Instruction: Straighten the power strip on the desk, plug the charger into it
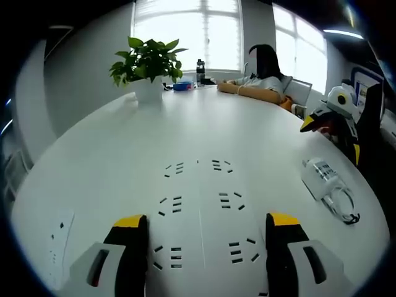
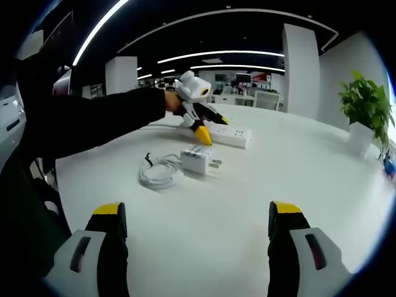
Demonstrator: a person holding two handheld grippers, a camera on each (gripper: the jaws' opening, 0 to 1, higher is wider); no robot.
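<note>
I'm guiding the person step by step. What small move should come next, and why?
Probably close the left gripper on the power strip: its open jaws sit on either side of the strip. The charger lies loose on the desk, and the right gripper hangs open, short of it.

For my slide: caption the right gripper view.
Left gripper over power strip; charger and coiled cable lie nearer.

An open office is shown. A large white counter (image 1: pixel 124 136) is seen with a potted plant (image 1: pixel 147 68) on it and a seated person (image 1: pixel 260 77) at its far end. Long ceiling light strips (image 2: pixel 216 54), white columns (image 2: pixel 303 68) and big windows (image 1: pixel 185 31) are visible.
</note>
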